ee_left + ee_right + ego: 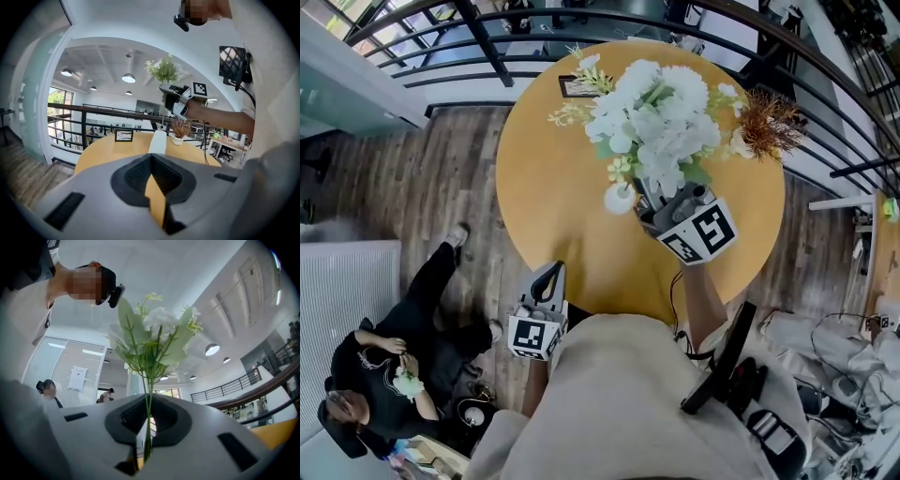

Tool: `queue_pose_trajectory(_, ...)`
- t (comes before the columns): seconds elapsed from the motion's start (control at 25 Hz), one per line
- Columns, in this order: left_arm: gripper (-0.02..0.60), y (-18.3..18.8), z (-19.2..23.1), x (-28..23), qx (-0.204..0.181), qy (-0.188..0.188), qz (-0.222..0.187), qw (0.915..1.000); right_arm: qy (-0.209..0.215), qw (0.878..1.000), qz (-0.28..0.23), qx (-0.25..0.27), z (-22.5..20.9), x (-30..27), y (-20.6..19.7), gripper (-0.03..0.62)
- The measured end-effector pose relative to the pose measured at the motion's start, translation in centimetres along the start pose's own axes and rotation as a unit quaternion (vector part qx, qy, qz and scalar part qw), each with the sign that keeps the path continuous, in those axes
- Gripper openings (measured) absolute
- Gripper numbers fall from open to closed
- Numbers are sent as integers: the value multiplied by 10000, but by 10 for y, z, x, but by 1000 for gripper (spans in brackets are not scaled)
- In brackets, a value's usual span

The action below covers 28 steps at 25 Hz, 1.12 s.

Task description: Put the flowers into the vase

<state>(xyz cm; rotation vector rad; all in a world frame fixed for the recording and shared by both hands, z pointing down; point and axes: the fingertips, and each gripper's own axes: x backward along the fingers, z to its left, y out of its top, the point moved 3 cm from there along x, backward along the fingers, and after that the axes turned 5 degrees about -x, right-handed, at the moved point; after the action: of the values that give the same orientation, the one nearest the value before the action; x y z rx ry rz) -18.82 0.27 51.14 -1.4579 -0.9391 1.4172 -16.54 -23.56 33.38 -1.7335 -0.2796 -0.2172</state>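
**STATUS: BOUQUET CLAMPED IN R UNIT, ABOVE DESK**

R hand-held gripper (146, 446): jaws closed on the green stems of the flowers (154, 329). I see the stems run up through the jaw gap. White blooms and leaves fan out ahead of the tips. In head view, unit and bouquet are in the air over the round desk (544, 187).

L hand-held gripper (157, 197): jaws together, nothing between them, at the desk's near edge.

White vase (158, 141): upright on the desk, straight ahead of L jaws, below R unit, apart from the bouquet. Dried plant in pot (179, 130) is just beyond it, w/ picture frame (123, 136) ahead-left of L jaws.
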Motion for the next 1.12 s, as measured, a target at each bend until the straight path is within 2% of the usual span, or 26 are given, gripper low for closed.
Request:
queue_pose_trajectory(0.4, 6, -7, -11, -9, 110, -122, 258, 9995, -179, 9993, 289, -175, -15, 17, -43, 12)
queue_pose_trajectory(0.72, 6, -4, -24, -27, 149, -449, 301, 9984, -120, 9970, 749, -130, -6, 30, -74, 16)
queue_pose_trajectory(1.0, 6, -11, -31, -36, 144, -600, 334, 9975, -261, 9932, 1130, 16, -2, 46, -94, 64)
queue_pose_trajectory(1.12, 6, -13, -31, -37, 142, -612, 344, 9974, -284, 9905, 1348, 5, 1, 52, -106, 115)
